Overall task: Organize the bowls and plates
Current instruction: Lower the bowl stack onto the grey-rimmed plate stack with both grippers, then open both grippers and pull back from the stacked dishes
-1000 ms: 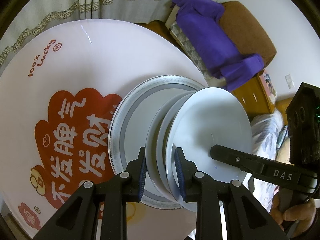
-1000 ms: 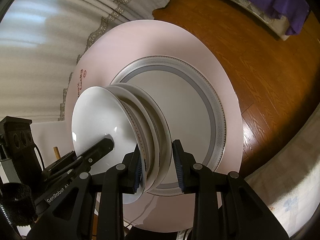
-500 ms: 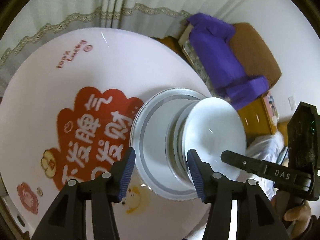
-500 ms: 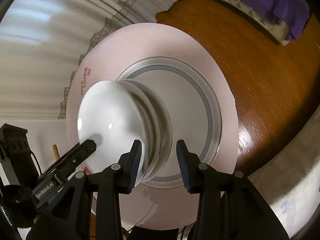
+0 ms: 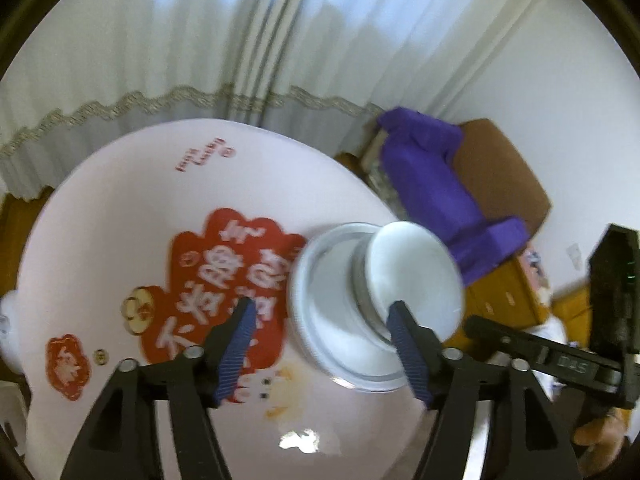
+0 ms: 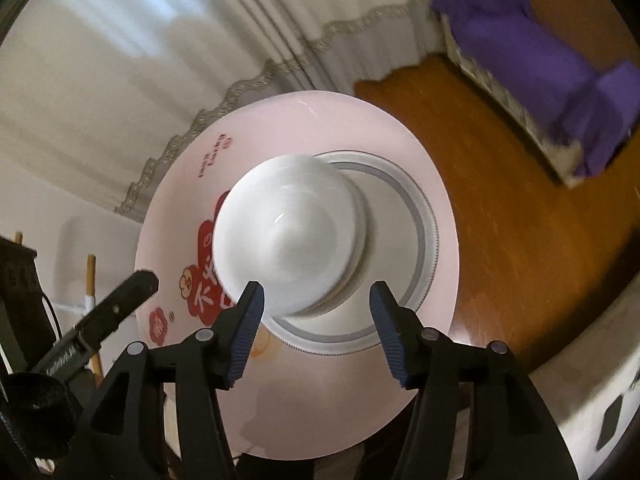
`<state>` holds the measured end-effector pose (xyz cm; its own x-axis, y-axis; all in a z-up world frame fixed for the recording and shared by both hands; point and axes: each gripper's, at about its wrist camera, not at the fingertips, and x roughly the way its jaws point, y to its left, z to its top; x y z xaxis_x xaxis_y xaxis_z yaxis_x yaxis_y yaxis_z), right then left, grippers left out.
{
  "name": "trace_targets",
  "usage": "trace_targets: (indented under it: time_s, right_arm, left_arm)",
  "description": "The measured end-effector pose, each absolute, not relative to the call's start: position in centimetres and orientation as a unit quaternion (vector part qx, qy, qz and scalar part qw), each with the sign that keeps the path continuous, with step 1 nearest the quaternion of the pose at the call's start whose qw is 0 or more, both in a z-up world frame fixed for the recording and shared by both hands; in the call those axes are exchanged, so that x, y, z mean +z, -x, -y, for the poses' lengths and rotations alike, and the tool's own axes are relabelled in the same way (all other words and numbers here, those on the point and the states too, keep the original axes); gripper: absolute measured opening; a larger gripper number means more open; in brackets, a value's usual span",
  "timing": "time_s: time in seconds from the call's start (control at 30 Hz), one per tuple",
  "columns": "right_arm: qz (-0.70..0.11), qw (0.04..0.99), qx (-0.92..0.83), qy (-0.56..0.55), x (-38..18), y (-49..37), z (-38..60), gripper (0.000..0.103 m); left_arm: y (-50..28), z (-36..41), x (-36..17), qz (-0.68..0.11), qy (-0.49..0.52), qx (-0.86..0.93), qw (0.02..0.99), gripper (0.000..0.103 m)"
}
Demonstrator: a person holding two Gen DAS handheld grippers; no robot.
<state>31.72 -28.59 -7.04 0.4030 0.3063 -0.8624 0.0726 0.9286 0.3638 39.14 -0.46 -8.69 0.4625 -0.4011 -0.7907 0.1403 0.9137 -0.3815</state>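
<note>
In the left wrist view the left tongs (image 5: 320,340) stand wide, their jaws having just been opening, and nothing is pinched between the blue pads (image 5: 236,350). The bowls (image 5: 412,280), a white stack, sit on a grey-rimmed plate (image 5: 320,320) near the right edge of the round pink tabletop (image 5: 120,208). The stack lies beyond the tongs and toward their right finger, whose tip overlaps the lower rim of the bowls in the picture; whether it touches cannot be told. The left finger tip lies over the red print (image 5: 208,280) on the tabletop, apart from the plate. At the right the right tongs (image 5: 520,344) reach in as a dark bar, with a hand (image 5: 600,436) below them. Behind are a white curtain (image 5: 200,60) and a purple cloth (image 5: 436,184) over a brown seat. In the right wrist view the right tongs (image 6: 316,320) also stand wide, their jaws having just been opening too, with nothing gripped. The bowls (image 6: 284,232) lie just beyond and between the two finger tips, leaning toward the left one, set off-centre on the left part of the plate (image 6: 400,240). The pads are clear of the rims. The left tongs (image 6: 120,300) show at the lower left, beside the tabletop (image 6: 320,380), above the wooden floor (image 6: 520,240).
</note>
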Motion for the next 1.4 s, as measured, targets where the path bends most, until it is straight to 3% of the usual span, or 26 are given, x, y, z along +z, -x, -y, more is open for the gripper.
trace_targets:
  time_s: [0.6,0.73,0.9,1.03,1.3,1.4]
  right_arm:
    - [-0.401,0.905,0.118,-0.078,-10.2,-21.8,23.9,0.062]
    - [-0.39,0.91,0.119,-0.076,-9.4,-18.8,23.0,0.07]
    - [-0.353,0.926,0.117,-0.063,-8.1,-15.1,21.8,0.074]
    - [-0.33,0.936,0.108,-0.054,-7.5,-12.0,20.9,0.083]
    - [-0.279,0.953,0.098,-0.063,-6.3,-7.4,21.1,0.087]
    - [-0.261,0.959,0.092,-0.061,-5.9,-6.1,21.1,0.093]
  left_arm:
    - [-23.2,1.7,-11.2,-0.359,0.042,-0.053,0.931,0.07]
    - [-18.4,2.0,-9.1,-0.333,0.024,-0.03,0.942,0.088]
    - [-12.5,2.3,-7.5,-0.297,0.011,-0.014,0.955,0.095]
    - [-8.7,2.5,-7.6,-0.282,0.004,-0.004,0.959,0.096]
    - [-2.9,1.6,-6.9,-0.213,0.007,-0.014,0.977,0.1]
    - [-1.0,1.0,-6.9,-0.19,0.012,-0.019,0.981,0.102]
